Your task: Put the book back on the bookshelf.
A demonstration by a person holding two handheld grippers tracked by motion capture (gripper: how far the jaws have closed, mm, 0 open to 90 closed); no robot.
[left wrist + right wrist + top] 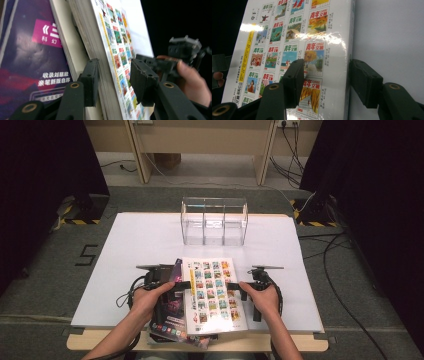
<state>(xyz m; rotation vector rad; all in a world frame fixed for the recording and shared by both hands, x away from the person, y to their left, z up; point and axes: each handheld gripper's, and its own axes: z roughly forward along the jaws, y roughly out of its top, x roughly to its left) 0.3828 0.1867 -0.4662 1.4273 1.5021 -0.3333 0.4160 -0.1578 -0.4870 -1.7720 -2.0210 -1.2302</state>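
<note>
Lifting the magazine (214, 295) off the stack at the near edge of the table (140, 240), by the look of it, with the clear rack (214, 222) well apart at the far side as the likely goal.

Tilted up on the purple book (27, 62), flanked by a gripper at each side edge.

Left gripper (113, 80): astride the left edge, one pad under the pages, the other seemingly just off the glossy cover. Apart, then, not clamped.

Right gripper (325, 75): spread wide at the right edge, one pad over the cover, the other at the outer edge. Impossible to tell whether pressing or merely resting.

To do it well:
- Close the left first, squarely across the full thickness, so no loose pages slip out below.
- Seat both pads well in from the edge; on so slick a cover, a shallow bite probably slides.
- Check that the purple book stays outside the left jaws, being just beside the lower pad.
- Squeeze firmly but without creasing the cover.
- Raise both hands together and level, to avoid twisting or sagging in the middle.
- Keep the spine supported, then carry forward towards the rack.
</note>
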